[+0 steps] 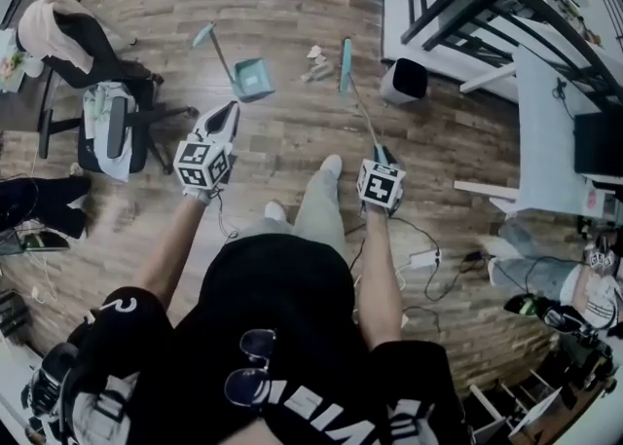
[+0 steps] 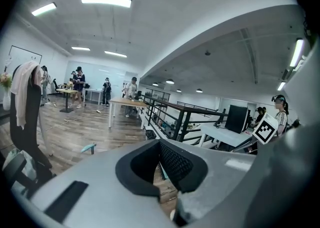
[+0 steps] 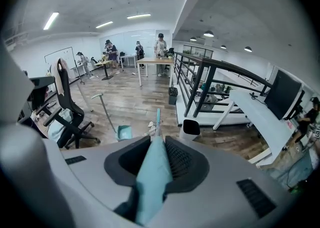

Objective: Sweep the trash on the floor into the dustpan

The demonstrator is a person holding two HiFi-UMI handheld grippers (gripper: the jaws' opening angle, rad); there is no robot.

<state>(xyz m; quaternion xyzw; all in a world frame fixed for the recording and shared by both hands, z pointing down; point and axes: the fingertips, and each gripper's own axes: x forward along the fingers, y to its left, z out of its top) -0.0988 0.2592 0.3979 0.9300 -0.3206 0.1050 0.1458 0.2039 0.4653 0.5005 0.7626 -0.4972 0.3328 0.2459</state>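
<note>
While you stand on the wooden floor [image 1: 292, 141], your right tongs [image 1: 383, 154] are clamped on the teal handle of the broom [image 1: 358, 102], which runs forward and down from them. In the right gripper view the handle fills the space between the two pads and the broom [image 3: 152, 172] reaches away toward the floor. Its head rests on the boards just beside the trash [image 1: 316, 61], a small pale heap of scraps.

Your left tongs [image 1: 227, 114] hold nothing. In the left gripper view their jaws stand a little apart, with only floor showing through the narrow gap.

The dustpan [image 1: 251, 80] stands on the floor ahead of your left tongs, to the left of the trash and apart from it. Its long handle slants up and away to the left. From the right gripper view the dustpan [image 3: 124, 132] sits left of the broom head, with the trash [image 3: 150, 127] between them.

A white bin [image 1: 404, 81] with a dark inside stands on the right of the broom head, near the railing. An office chair [image 1: 107, 112] draped with clothes stands at your left.
</note>
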